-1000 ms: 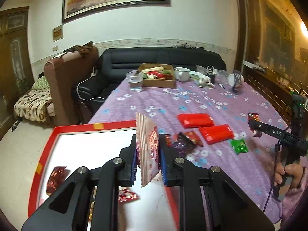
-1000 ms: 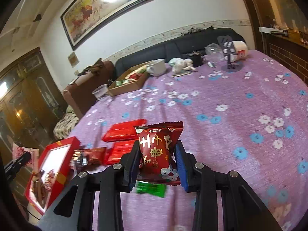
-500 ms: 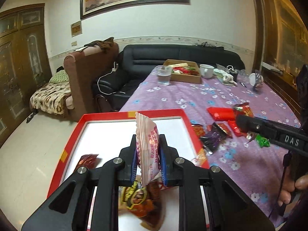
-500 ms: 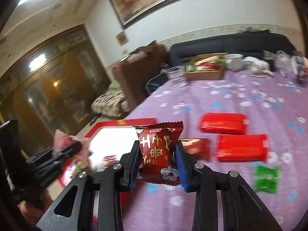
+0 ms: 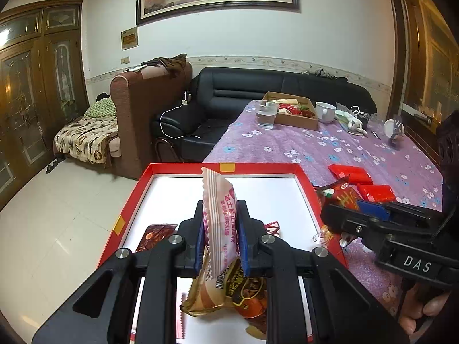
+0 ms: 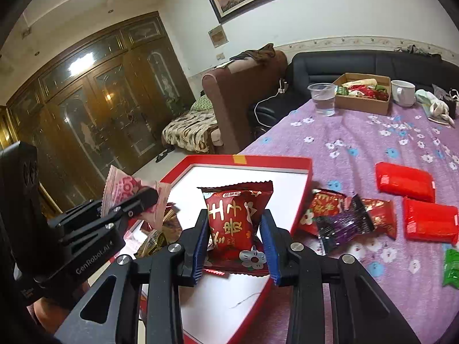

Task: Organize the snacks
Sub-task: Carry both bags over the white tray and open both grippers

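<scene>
My left gripper (image 5: 221, 240) is shut on a pale pink striped snack packet (image 5: 219, 215) and holds it upright over the red-rimmed white tray (image 5: 183, 169). Several wrapped snacks (image 5: 243, 289) lie in the tray under it. My right gripper (image 6: 233, 246) is shut on a red snack packet (image 6: 235, 218) above the tray's (image 6: 275, 159) near right part. In the left wrist view the right gripper (image 5: 344, 209) comes in from the right, at the tray's right rim. The right wrist view shows the left gripper (image 6: 134, 200) with its pink packet (image 6: 120, 185) at the left.
Loose snacks lie on the purple flowered tablecloth (image 6: 358, 134) right of the tray: two red packs (image 6: 404, 180), a purple wrapper (image 6: 341, 226), a green one (image 6: 451, 266). Far back stand a plastic cup (image 6: 322, 99), a cardboard box (image 6: 363, 91) and a mug (image 6: 403, 91). The tray overhangs the table's left edge.
Both grippers have swung left from over the tablecloth to over the tray, each keeping its packet. The right gripper has closed in beside the left one.
</scene>
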`<state>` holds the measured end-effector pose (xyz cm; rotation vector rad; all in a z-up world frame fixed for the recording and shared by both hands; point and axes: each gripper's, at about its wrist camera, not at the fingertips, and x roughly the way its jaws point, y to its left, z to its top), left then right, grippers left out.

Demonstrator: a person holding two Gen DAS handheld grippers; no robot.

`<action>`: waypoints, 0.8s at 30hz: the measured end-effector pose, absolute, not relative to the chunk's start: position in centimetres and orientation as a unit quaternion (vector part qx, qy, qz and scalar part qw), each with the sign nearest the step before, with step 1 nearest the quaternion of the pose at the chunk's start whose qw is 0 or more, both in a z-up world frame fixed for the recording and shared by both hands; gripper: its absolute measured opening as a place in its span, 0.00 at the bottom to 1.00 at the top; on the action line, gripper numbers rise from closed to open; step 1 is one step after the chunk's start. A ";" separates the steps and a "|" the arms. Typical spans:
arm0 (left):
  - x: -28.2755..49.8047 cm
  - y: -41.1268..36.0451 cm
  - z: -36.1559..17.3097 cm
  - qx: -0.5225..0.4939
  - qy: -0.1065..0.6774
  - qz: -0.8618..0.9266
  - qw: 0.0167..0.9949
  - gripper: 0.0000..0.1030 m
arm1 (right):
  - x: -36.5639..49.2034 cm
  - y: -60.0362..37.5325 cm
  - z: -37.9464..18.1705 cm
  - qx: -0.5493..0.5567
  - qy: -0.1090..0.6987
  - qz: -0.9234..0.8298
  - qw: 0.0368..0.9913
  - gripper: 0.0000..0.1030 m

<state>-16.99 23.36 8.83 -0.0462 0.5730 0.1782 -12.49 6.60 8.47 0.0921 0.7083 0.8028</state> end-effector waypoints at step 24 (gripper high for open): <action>-17.0 24.7 8.1 -0.020 0.295 0.112 0.949 0.17 | -13.4 9.2 7.1 0.020 0.357 0.395 0.846 0.34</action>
